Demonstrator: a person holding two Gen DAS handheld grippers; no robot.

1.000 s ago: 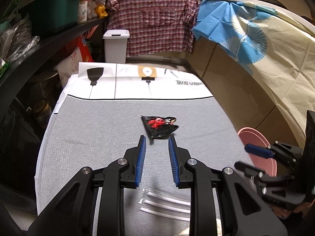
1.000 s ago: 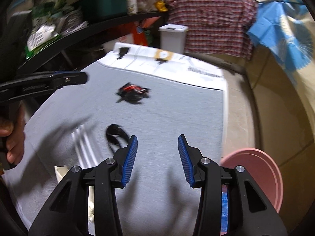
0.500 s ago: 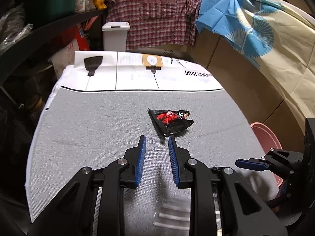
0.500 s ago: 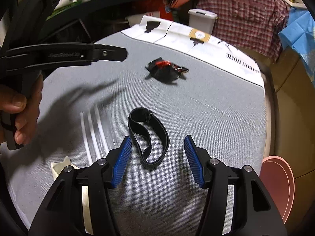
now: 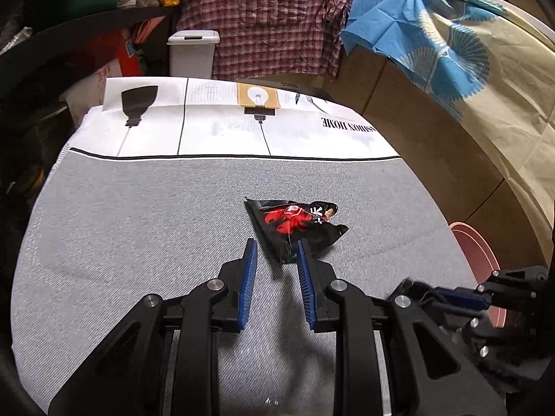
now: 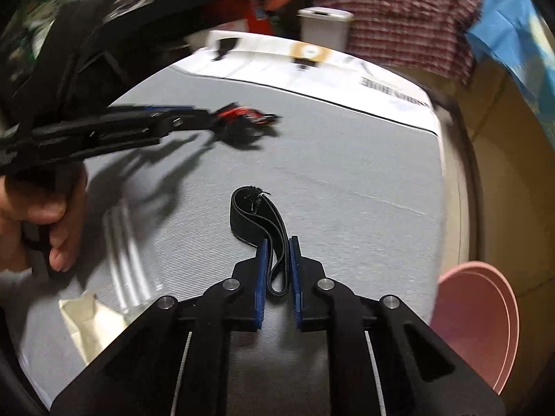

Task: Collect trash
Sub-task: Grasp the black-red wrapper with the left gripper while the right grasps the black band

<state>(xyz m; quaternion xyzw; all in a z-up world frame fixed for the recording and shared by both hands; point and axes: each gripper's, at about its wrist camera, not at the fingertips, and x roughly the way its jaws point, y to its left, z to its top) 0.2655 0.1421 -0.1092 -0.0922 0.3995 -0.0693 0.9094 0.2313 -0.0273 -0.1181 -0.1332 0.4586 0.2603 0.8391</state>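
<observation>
A crumpled black-and-red snack wrapper (image 5: 295, 220) lies on the grey tablecloth (image 5: 138, 225). My left gripper (image 5: 275, 248) is down at its near corner. The jaws are partly open, with the wrapper's tip between them and the pads not pressing on it. In the right wrist view the left gripper (image 6: 194, 118) is blurred beside the wrapper (image 6: 242, 116). A black elastic band (image 6: 253, 215) lies nearer. My right gripper (image 6: 278, 242) is closing on its near end, and the loop is squeezed narrow between the blue pads. The right gripper (image 5: 451, 298) also shows blurred at the left wrist view's right edge.
A pink round dish (image 6: 478, 329) sits off the table's right edge. Clear plastic strips (image 6: 125, 242) and a pale paper scrap (image 6: 86, 315) lie at the near left. A white bin (image 5: 192, 53) stands behind the table by a plaid shirt (image 5: 270, 17). Dark shelves run along the left.
My left gripper moved forward and down until the wrapper's corner came between its jaws. My right gripper dropped over the black band and its jaws closed from wide apart onto the band.
</observation>
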